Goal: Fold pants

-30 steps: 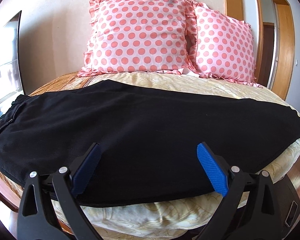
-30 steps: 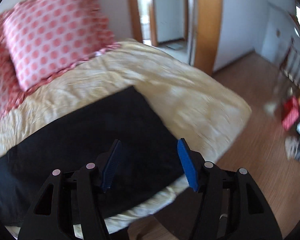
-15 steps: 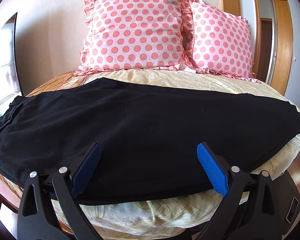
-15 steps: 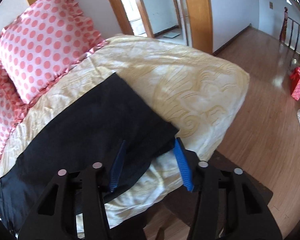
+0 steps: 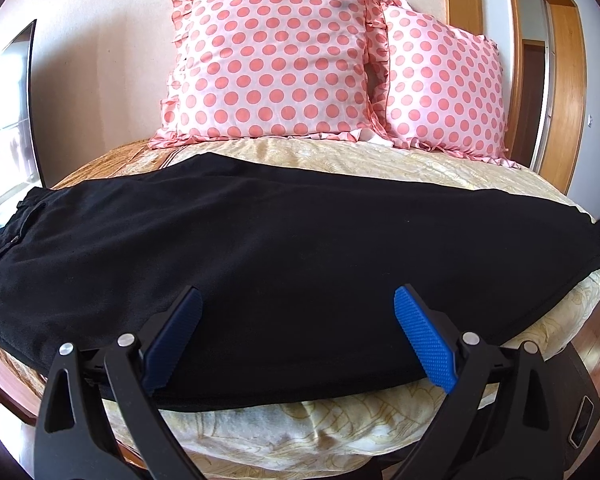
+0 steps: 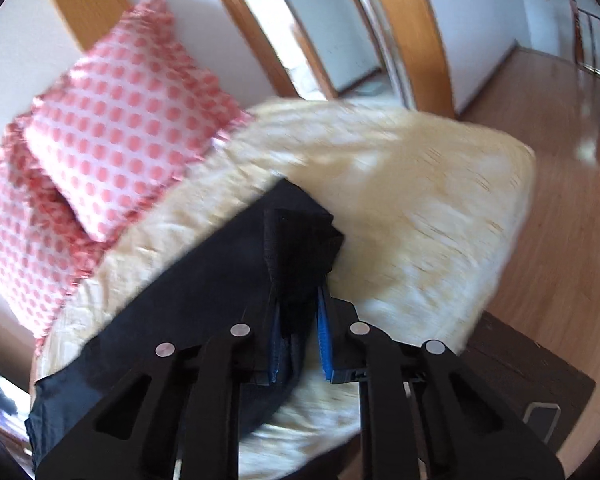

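Note:
Black pants (image 5: 284,240) lie folded lengthwise across the cream bed, waistband at the left, leg ends at the right. My left gripper (image 5: 296,320) is open, its blue pads over the near edge of the pants at mid-length, holding nothing. In the right wrist view my right gripper (image 6: 300,316) is shut on the leg-end corner of the pants (image 6: 296,248), which is lifted and bunched between the blue pads (image 6: 323,332). The rest of the pants (image 6: 180,308) stays flat on the bed.
Two pink polka-dot pillows (image 5: 276,68) lean on the wall at the head of the bed (image 5: 340,432). A screen (image 5: 8,120) stands at the left. A wooden door frame (image 6: 404,36) and wood floor (image 6: 560,220) lie to the right.
My right gripper closed on the leg-end corner of the pants and lifted it off the bed. My left gripper stayed open and hardly moved.

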The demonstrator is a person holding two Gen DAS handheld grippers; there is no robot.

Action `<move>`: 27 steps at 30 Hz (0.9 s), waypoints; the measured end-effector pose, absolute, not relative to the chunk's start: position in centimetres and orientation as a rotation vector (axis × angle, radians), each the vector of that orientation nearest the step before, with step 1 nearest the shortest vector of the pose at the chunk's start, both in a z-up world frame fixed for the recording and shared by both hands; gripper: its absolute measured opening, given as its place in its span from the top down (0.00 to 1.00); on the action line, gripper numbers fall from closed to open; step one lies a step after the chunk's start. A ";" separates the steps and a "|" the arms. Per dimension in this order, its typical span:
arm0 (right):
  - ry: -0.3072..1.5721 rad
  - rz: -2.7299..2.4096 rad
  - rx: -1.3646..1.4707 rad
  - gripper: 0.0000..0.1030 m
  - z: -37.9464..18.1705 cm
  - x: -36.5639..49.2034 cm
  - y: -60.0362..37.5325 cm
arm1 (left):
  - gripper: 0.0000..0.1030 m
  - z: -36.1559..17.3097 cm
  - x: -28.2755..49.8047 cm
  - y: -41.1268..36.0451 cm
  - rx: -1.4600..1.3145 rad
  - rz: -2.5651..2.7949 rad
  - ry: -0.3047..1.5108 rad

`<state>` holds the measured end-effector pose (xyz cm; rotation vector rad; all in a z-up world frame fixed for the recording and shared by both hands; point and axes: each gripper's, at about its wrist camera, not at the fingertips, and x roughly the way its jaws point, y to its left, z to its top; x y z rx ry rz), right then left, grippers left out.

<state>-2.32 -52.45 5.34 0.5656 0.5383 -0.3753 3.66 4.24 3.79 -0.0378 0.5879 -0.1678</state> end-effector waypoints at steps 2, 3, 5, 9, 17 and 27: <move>0.501 -0.306 0.517 0.85 7.0 -1.2 -50.4 | 0.06 3.8 3.6 4.6 -0.056 -0.162 0.586; 0.472 -0.241 0.482 0.85 8.2 -0.3 -48.5 | 0.06 3.8 3.7 4.7 -0.065 -0.160 0.586; 0.443 -0.153 0.439 0.85 9.7 1.0 -45.7 | 0.06 3.8 3.6 5.1 -0.087 -0.155 0.584; 0.417 0.122 0.345 0.85 11.7 4.7 -36.6 | 0.06 4.1 3.2 5.8 -0.111 -0.136 0.579; 0.659 0.627 0.208 0.85 5.2 9.1 -17.4 | 0.06 4.4 2.2 7.6 -0.130 -0.063 0.575; 0.641 0.646 0.282 0.85 4.6 9.8 -15.1 | 0.05 4.3 1.8 10.7 -0.175 0.018 0.566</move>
